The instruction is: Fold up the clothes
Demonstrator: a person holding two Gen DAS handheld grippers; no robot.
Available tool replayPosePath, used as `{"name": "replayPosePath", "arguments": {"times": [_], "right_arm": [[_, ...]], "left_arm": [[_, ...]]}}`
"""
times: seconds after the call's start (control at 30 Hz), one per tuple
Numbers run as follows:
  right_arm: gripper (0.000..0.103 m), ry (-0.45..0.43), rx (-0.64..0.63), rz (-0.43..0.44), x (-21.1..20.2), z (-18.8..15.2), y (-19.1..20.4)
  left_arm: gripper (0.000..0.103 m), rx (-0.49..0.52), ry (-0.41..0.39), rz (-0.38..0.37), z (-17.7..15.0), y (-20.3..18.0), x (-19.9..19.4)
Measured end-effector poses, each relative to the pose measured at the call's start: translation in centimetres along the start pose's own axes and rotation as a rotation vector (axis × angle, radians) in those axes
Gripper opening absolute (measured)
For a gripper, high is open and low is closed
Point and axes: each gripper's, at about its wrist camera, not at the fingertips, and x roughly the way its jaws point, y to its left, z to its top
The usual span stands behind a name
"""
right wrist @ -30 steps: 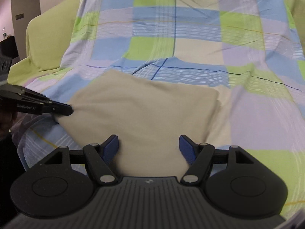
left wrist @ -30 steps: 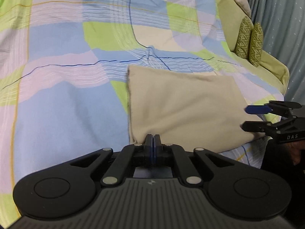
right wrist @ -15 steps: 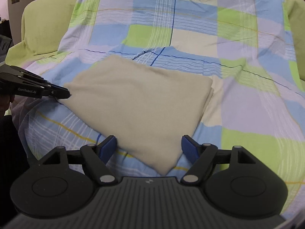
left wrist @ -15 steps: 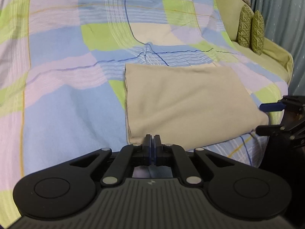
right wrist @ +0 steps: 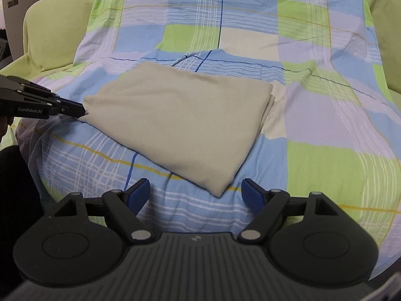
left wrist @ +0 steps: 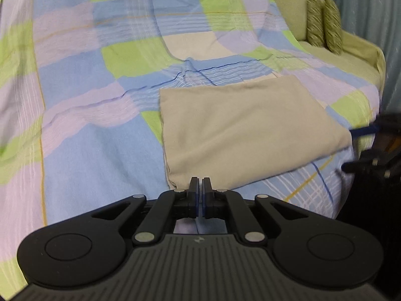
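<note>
- One folded beige garment (right wrist: 180, 123), flat on one checked sheet (right wrist: 325, 115) covering one green sofa (right wrist: 52, 35).
- Two patterned cushions (left wrist: 324, 23).
- Left gripper (left wrist: 200, 183): jaws together, tips at the garment's corner; whether cloth is pinched, unclear.
- Right gripper (right wrist: 195, 190): spread wide, empty, near the corner.

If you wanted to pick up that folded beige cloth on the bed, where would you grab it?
Probably by the near corner of the folded beige cloth, coming in low from the front. That corner points toward the open right gripper and its layered edge gives the fingers something to pinch.
</note>
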Motion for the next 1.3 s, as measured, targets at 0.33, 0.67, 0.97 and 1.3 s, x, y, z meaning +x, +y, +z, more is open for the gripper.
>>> {"name": "replayPosePath", "arguments": {"times": [0.33, 0.67, 0.97, 1.3], "right_arm": [[0.072, -0.057, -0.215, -0.048, -1.4, 1.9, 2.7], [0.069, -0.116, -0.239, 0.005, -0.6, 3.5, 3.1], [0.069, -0.175, -0.027, -0.066, 1.7, 4.8, -5.1], [0.059, -0.153, -0.084, -0.049, 7.7, 6.7, -8.3]], "left_arm": [[0.012, 0.392, -0.079, -0.014, -0.2, -4.9, -0.2], [0.029, 0.476, -0.131, -0.107, 3.1, -7.7, 1.8], [0.03, 0.471, -0.107, -0.164, 5.6, -9.6, 5.1], [0.03, 0.423, -0.078, -0.194, 5.4, -9.3, 6.2]]}}
